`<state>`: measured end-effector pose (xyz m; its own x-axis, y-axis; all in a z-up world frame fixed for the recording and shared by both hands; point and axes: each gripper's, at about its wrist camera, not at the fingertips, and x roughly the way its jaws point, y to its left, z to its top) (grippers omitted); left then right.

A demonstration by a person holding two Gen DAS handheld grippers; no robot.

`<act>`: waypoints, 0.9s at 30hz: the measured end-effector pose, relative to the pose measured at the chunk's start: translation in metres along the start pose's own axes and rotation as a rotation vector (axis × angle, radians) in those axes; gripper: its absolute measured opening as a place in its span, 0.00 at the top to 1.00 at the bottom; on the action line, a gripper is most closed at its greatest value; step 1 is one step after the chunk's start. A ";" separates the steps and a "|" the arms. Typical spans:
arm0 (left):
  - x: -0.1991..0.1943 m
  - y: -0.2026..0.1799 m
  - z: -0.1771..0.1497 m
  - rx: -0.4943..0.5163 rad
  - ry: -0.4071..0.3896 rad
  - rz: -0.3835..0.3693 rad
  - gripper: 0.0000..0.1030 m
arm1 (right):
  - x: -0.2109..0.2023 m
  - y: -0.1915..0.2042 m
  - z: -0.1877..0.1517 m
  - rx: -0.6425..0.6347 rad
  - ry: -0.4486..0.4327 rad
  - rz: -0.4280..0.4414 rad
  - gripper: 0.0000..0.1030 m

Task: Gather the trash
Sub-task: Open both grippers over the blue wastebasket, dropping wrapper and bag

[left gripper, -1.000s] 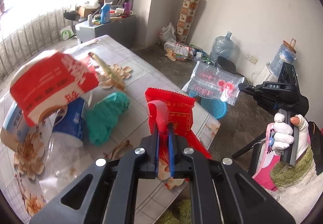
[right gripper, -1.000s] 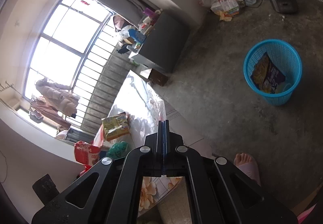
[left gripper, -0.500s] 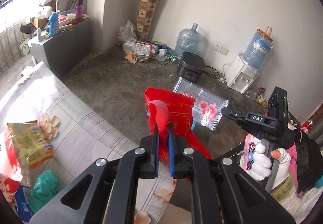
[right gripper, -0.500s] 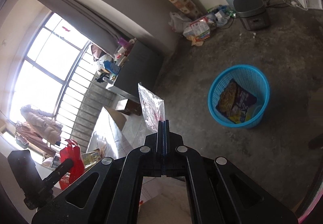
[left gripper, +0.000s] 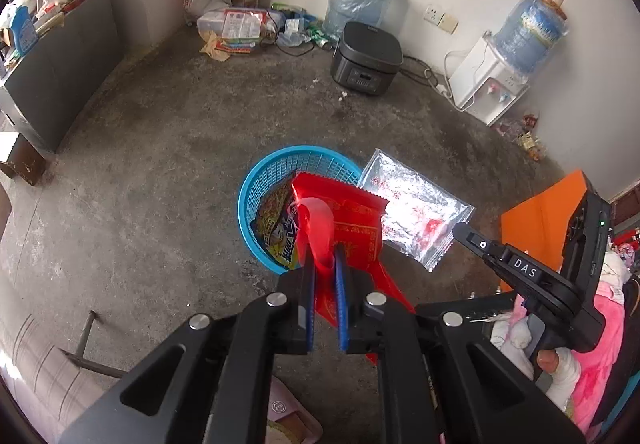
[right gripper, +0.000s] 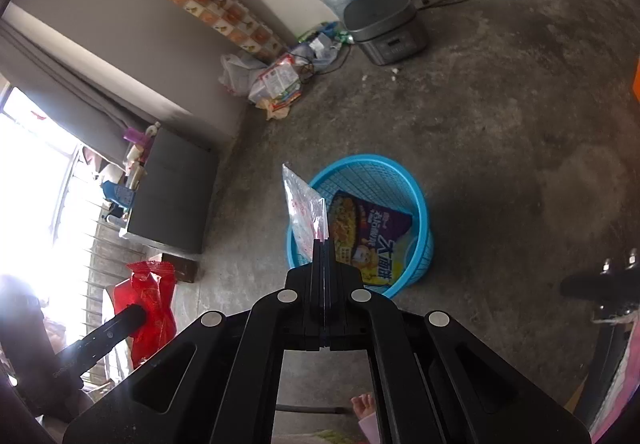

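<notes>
Both wrappers hang above the blue basket (left gripper: 256, 196). The left gripper (left gripper: 325, 264) pinches a crumpled red packet (left gripper: 352, 224) by a folded strip; the right gripper (right gripper: 323, 244), pressed together, nips a clear foil-backed bag (right gripper: 304, 212) with red print, over the basket's rim.

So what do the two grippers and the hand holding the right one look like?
Both grippers are matte black with angular cut-out arms and round silver bolts. The left gripper has blue pads on its fingers. The right gripper carries a white "DAS" label and a small green light. The right hand wears what looks like a white glove, with a pink sleeve behind.
</notes>
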<state>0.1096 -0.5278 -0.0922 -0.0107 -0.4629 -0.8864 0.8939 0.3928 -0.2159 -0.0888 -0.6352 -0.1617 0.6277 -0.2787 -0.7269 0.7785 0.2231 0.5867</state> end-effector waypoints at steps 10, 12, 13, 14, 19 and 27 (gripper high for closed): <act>0.122 -0.009 0.037 0.099 0.128 0.094 0.52 | 0.096 -0.041 0.015 0.109 0.103 -0.128 0.61; 0.126 -0.008 0.037 0.097 0.122 0.123 0.52 | 0.100 -0.044 0.013 0.124 0.114 -0.143 0.61; 0.124 -0.006 0.036 0.088 0.117 0.116 0.52 | 0.097 -0.044 0.011 0.129 0.113 -0.127 0.61; 0.122 -0.006 0.035 0.082 0.110 0.099 0.51 | 0.092 -0.043 0.009 0.128 0.106 -0.117 0.61; 0.097 -0.008 0.033 0.103 0.044 0.093 0.50 | 0.073 -0.030 0.006 0.087 0.068 -0.105 0.61; -0.014 -0.022 0.020 0.075 -0.188 0.028 0.44 | 0.018 0.020 0.005 -0.060 -0.068 -0.080 0.50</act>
<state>0.0993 -0.5460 -0.0674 0.0925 -0.5958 -0.7978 0.9237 0.3504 -0.1546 -0.0625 -0.6402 -0.1614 0.5639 -0.3599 -0.7433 0.8258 0.2524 0.5043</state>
